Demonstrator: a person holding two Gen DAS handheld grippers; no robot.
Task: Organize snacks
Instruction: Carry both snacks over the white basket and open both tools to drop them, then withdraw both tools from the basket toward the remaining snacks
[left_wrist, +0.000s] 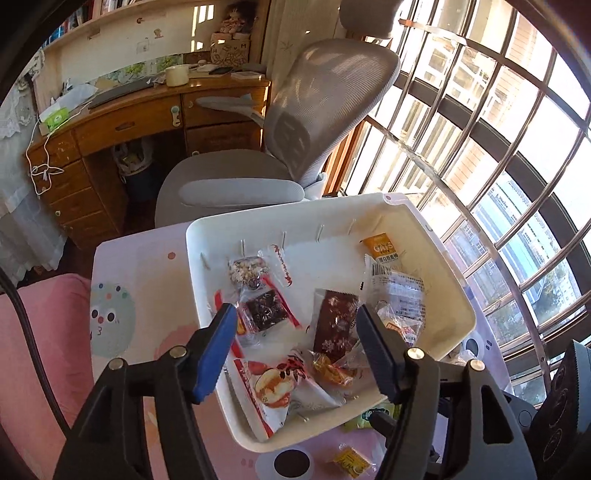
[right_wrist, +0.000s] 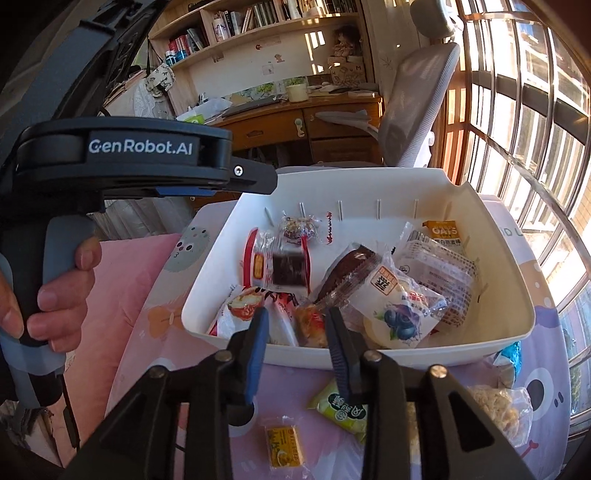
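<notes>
A: Left wrist view: left hand-held gripper (left_wrist: 297, 345) released, jaws apart over the white bin (left_wrist: 448, 317), nothing between them. Surface?

B: Desk (left_wrist: 147, 280) with a pastel cartoon cover. Bin sits on it, full of snacks (left_wrist: 264, 310). Pink bed (left_wrist: 40, 354) beside it.

A: Right one?

B: Right hand-held gripper (right_wrist: 297, 332) released too, narrower gap, empty, at the bin's near wall. A hand (right_wrist: 55, 291) holds the left unit's grip.

A: Loose snacks?

B: Green packet (right_wrist: 338, 410), yellow packet (right_wrist: 284, 446), puffed-rice bag (right_wrist: 498, 410) on the cover, outside the bin.

A: Room?

B: Grey mesh chair (left_wrist: 314, 110), wooden drawer unit (left_wrist: 122, 122), bookshelf (right_wrist: 258, 22), barred window (left_wrist: 498, 129) with sun coming in.
</notes>
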